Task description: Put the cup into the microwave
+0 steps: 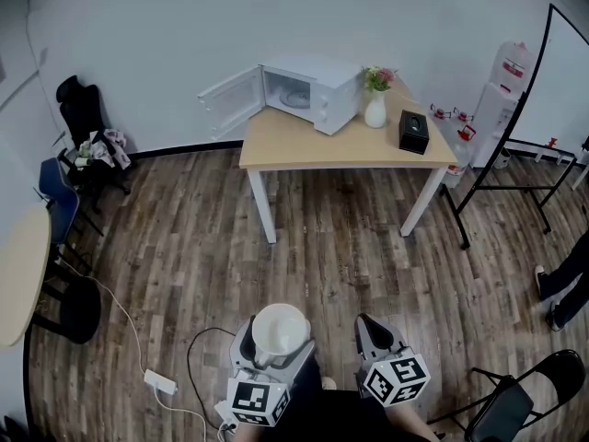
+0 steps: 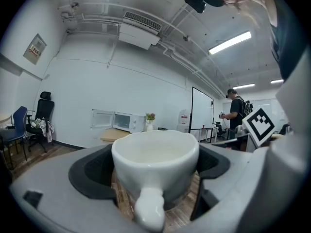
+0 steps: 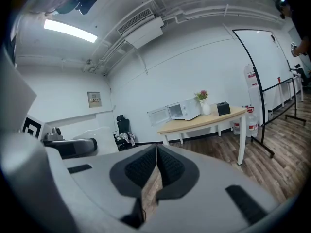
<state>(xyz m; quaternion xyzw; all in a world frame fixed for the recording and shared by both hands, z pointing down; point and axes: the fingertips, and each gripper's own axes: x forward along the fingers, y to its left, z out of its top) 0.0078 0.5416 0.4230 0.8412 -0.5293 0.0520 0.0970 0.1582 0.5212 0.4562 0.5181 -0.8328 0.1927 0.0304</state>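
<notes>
A white cup (image 1: 280, 331) (image 2: 155, 169) sits upright between the jaws of my left gripper (image 1: 276, 339) (image 2: 156, 178), which is shut on it, handle toward the camera. My right gripper (image 1: 371, 331) (image 3: 156, 166) is shut with nothing in it, jaws touching. Both grippers hang low over the wood floor, well short of the table. The white microwave (image 1: 311, 92) (image 2: 124, 122) (image 3: 184, 110) stands on the far left of the wooden table (image 1: 313, 141) (image 3: 204, 122), its door (image 1: 230, 100) swung open to the left.
On the table are a white vase with flowers (image 1: 375, 99) and a black box (image 1: 414, 132). A whiteboard stand (image 1: 515, 127) and water dispenser (image 1: 502, 90) stand at right, chairs (image 1: 83, 127) at left, a folding chair (image 1: 515, 399) near right. A power strip (image 1: 159, 382) and cable lie on the floor.
</notes>
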